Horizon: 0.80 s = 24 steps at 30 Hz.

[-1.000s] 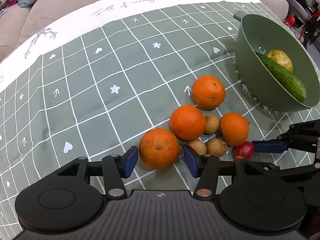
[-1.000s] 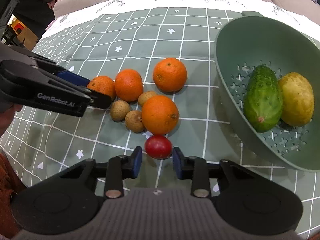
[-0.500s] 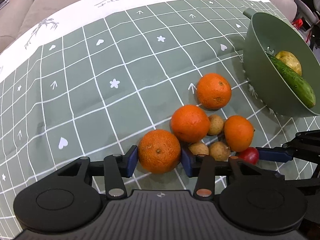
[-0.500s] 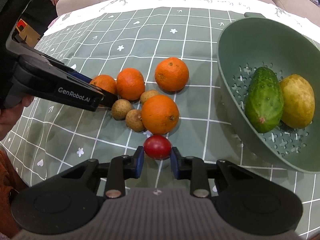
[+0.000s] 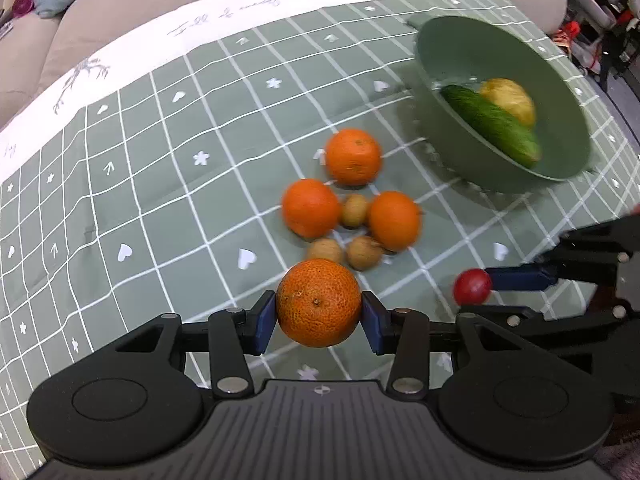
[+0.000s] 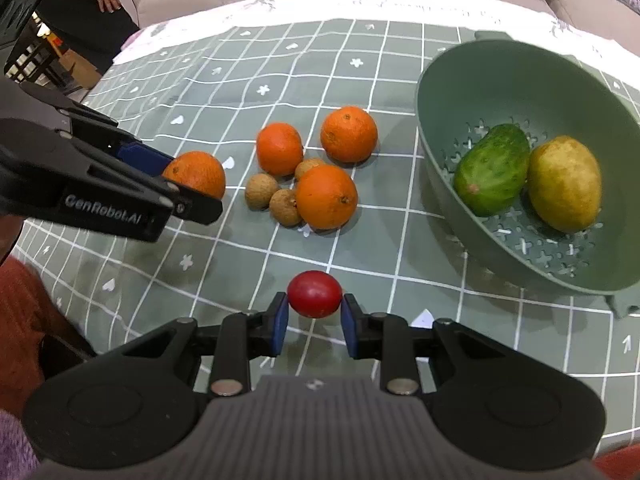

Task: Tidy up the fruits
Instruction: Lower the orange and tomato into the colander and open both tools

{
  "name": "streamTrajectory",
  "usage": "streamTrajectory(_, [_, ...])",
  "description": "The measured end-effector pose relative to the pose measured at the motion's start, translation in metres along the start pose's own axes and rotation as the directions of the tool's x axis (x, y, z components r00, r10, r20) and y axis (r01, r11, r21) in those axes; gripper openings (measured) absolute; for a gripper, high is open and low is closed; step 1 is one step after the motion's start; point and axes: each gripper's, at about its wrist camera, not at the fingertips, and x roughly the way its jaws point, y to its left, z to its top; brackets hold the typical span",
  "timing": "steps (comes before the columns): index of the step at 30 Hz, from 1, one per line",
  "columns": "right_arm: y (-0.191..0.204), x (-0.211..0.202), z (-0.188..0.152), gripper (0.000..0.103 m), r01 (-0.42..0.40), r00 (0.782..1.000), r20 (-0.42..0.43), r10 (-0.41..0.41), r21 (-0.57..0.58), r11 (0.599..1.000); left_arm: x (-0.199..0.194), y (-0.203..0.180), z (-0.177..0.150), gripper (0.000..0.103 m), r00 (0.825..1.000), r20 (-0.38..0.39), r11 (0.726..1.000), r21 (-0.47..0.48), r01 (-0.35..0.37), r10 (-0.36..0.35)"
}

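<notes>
My left gripper (image 5: 319,317) is shut on an orange (image 5: 319,303) and holds it above the green checked cloth. The same held orange (image 6: 197,174) shows in the right wrist view at the left gripper's blue pads. My right gripper (image 6: 314,315) is shut on a small red tomato (image 6: 315,294), also lifted off the cloth; the tomato (image 5: 472,286) appears at the right of the left wrist view. Three oranges (image 6: 326,197) and three small brown fruits (image 6: 261,191) lie in a cluster on the cloth. A green colander (image 6: 448,92) at the right holds a cucumber (image 6: 492,170) and a yellow fruit (image 6: 564,183).
The tablecloth (image 5: 120,184) has a white border at the far side, with a beige sofa behind it. A person in dark clothes (image 6: 84,4) stands at the far left in the right wrist view. Bare cloth stretches to the left of the fruit cluster.
Both grippers closed on their fruit and rose off the cloth: the left took the nearest orange, the right the red tomato. Each pulled back from the fruit cluster.
</notes>
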Motion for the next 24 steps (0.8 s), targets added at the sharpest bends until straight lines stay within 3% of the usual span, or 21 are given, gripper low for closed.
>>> streamTrajectory(10, [-0.011,-0.050,-0.018,0.024,-0.018,0.999,0.036,0.020,-0.056,0.998,-0.041,-0.040,0.010,0.050,0.995,0.049,0.995,0.039,0.086,-0.088])
streamTrajectory(18, [-0.042,-0.100,-0.018,0.024,0.030,0.996,0.091,-0.023,-0.073,0.997,-0.059,-0.077,0.041,0.050,0.982,0.100,0.984,0.095,0.153,-0.162])
streamTrajectory(24, [-0.077,-0.124,-0.004,0.024,0.087,0.990,0.115,-0.075,-0.096,0.992,-0.058,-0.110,0.070,0.050,0.974,0.096,0.968,0.170,0.186,-0.205])
